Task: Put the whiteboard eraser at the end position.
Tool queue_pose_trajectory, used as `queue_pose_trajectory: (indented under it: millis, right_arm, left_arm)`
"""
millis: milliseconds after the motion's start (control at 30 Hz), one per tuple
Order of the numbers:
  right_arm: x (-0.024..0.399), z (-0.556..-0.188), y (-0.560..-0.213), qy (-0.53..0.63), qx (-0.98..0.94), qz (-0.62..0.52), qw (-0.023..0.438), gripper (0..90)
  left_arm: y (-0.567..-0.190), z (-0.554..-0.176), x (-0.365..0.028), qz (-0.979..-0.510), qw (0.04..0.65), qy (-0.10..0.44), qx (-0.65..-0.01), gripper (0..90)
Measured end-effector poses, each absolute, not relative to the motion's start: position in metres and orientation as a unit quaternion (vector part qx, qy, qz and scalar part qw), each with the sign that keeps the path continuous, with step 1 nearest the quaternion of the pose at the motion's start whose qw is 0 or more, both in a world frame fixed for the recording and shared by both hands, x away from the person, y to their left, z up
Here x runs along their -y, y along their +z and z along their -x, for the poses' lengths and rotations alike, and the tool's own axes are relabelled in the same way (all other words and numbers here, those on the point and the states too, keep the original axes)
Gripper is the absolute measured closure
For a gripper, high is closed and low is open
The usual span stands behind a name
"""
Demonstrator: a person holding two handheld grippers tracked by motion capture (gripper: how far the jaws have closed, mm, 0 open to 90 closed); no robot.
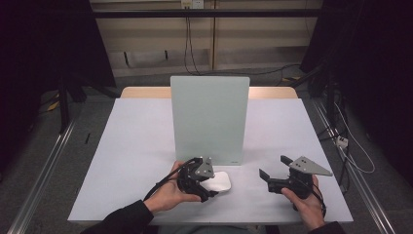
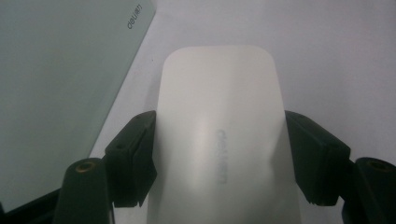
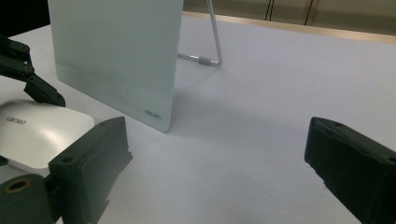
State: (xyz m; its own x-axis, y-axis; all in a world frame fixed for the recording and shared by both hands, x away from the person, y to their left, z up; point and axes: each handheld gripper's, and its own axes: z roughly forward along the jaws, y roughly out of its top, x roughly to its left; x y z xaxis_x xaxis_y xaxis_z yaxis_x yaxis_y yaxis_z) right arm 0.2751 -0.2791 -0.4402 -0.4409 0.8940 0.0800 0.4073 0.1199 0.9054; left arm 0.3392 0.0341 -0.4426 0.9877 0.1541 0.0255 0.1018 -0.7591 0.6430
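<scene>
Left gripper (image 1: 207,187) clamped on the white mouse (image 1: 217,182): in the left gripper view both black pads (image 2: 133,156) press its two long sides, logo on the mouse top (image 2: 224,154) facing up between them. Mouse sits flat on the table (image 1: 136,146), just in front of the pale green board (image 1: 209,119), near the board's lower left part as seen from above. Left hand (image 1: 168,195) wraps the gripper body from the near side.

Right gripper (image 1: 275,170) released, jaws spread wide, nothing between them; the right gripper view shows bare tabletop (image 3: 243,140) in the gap. It is in front of the board's right corner, well apart from the mouse (image 3: 37,133), held by the right hand (image 1: 304,202).

Board stands upright mid-table on a wire stand (image 3: 212,44) behind it; small logo at its bottom corner (image 3: 152,113).
</scene>
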Motion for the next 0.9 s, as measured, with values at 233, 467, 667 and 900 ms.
queue_pose_trajectory:
  millis: [233, 467, 667, 900]
  right_arm:
    - [0.279, -0.276, -0.441, 0.477, -0.701, -0.465, 0.254, 6.2]
    - [0.28, -0.276, -0.441, 0.476, -0.702, -0.464, 0.255, 6.2]
    - [0.279, -0.276, -0.44, 0.476, -0.702, -0.465, 0.255, 6.2]
    - [0.278, -0.276, -0.44, 0.476, -0.701, -0.464, 0.256, 6.2]
  left_arm:
    - [-0.442, -0.342, -0.036, -0.932, 0.35, 0.033, -0.083, 21.0]
    - [-0.437, -0.343, -0.04, -0.928, 0.358, 0.04, -0.095, 9.7]
    - [-0.434, -0.343, -0.042, -0.913, 0.391, 0.034, -0.106, 5.9]
    - [-0.424, -0.344, -0.051, -0.893, 0.426, 0.055, -0.137, 6.0]
